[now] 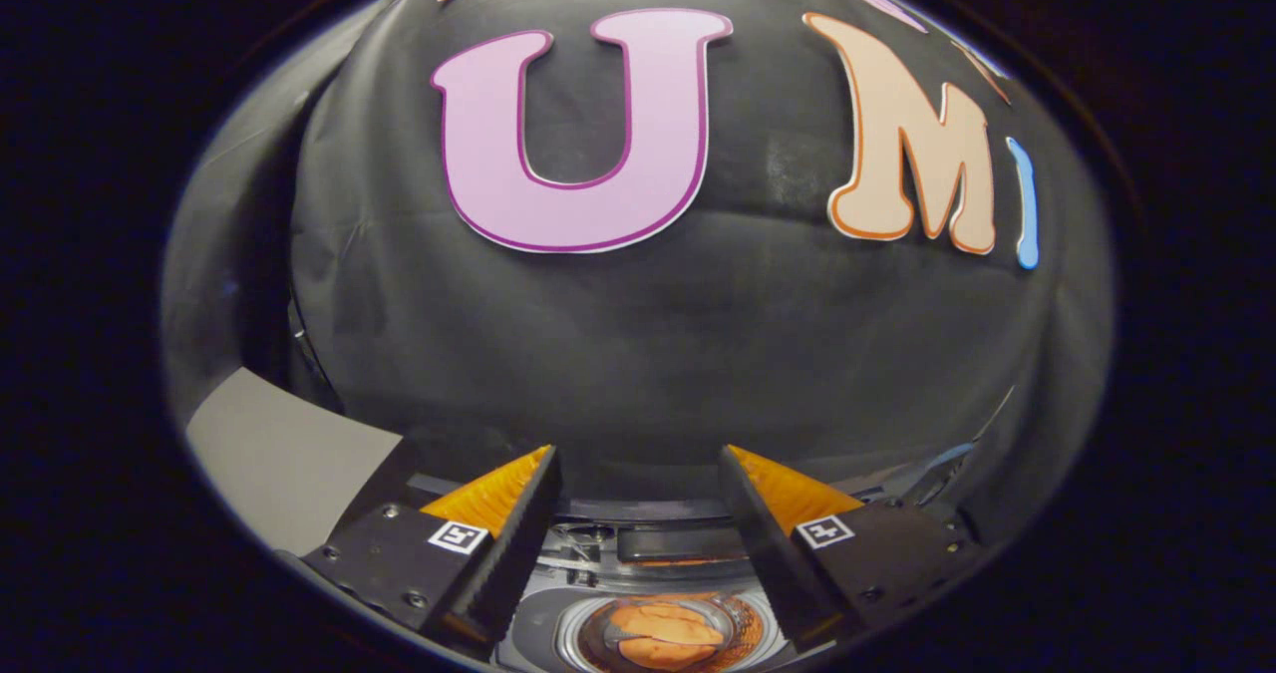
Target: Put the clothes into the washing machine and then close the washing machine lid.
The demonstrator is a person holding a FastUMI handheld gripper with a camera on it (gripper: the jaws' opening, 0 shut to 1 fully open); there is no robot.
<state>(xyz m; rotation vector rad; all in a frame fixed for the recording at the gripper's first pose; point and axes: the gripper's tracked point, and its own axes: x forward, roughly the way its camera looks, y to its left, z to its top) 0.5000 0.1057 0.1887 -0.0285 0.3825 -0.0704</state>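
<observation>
My gripper [638, 474] is open, its two fingers spread wide with nothing between them, held high above the machine and facing the booth's black wall. Below and between the fingers lies the washing machine [543, 628], seen from above with its lid up. Inside its round drum [666, 635] rests a bundle of orange clothes [663, 633]. The raised lid's dark edge [683, 543] shows just behind the drum opening.
A grey flat surface [284, 459] lies to the left of the left finger. The black cloth wall [658, 354] stands close ahead. Some metal fittings [932, 479] show to the right, beyond the right finger.
</observation>
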